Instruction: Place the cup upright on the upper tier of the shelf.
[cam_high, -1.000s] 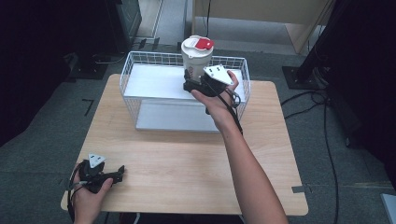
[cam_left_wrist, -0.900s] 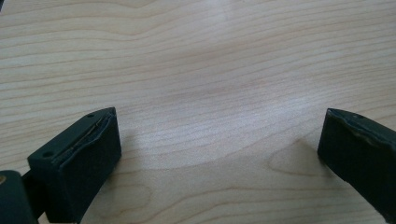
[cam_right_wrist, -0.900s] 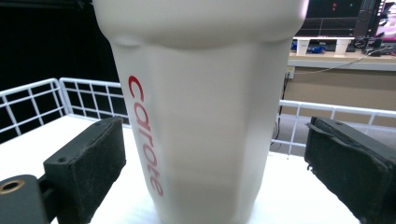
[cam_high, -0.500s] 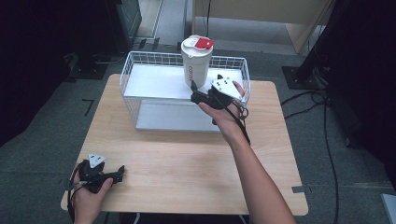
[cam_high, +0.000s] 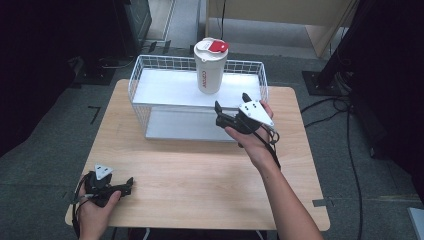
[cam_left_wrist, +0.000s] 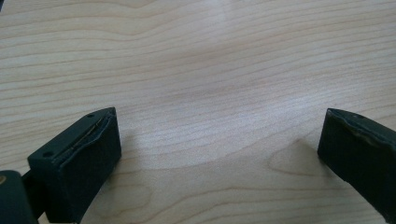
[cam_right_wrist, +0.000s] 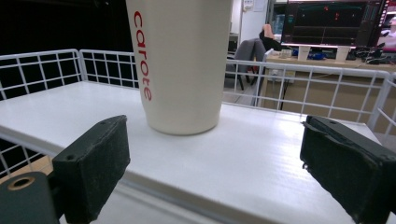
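Desk (cam_high: 200, 175): light wood grain, rounded corners, standing on a grey carpeted floor (cam_high: 50, 165). The room around it is dark; black stands and cables (cam_high: 350, 150) lie on the floor to the right, and a pale wooden panel (cam_high: 280, 12) stands at the far side.

A white wire basket (cam_high: 150, 75) sits on the far half of the desk, with a white shelf board (cam_high: 160, 90) across its top. A white cup (cam_high: 210, 67) with red lettering and a white lid with a red tab stands upright on that board, toward the far middle.

Right gripper (cam_high: 227, 112): held at the near right edge of the basket, aimed at the cup. In the right gripper view its jaws are spread wide, nothing between them; the cup (cam_right_wrist: 180, 60) stands beyond them on the board (cam_right_wrist: 261, 154), apart from both jaws. Behind the wire wall, monitors (cam_right_wrist: 327, 21) and a chair (cam_right_wrist: 247, 51) show in the background.

Left gripper (cam_high: 122, 186): rests at the near left corner of the desk, in the person's left hand (cam_high: 95, 210). In the left gripper view its jaws are spread, with bare desk surface (cam_left_wrist: 210, 84) between them.
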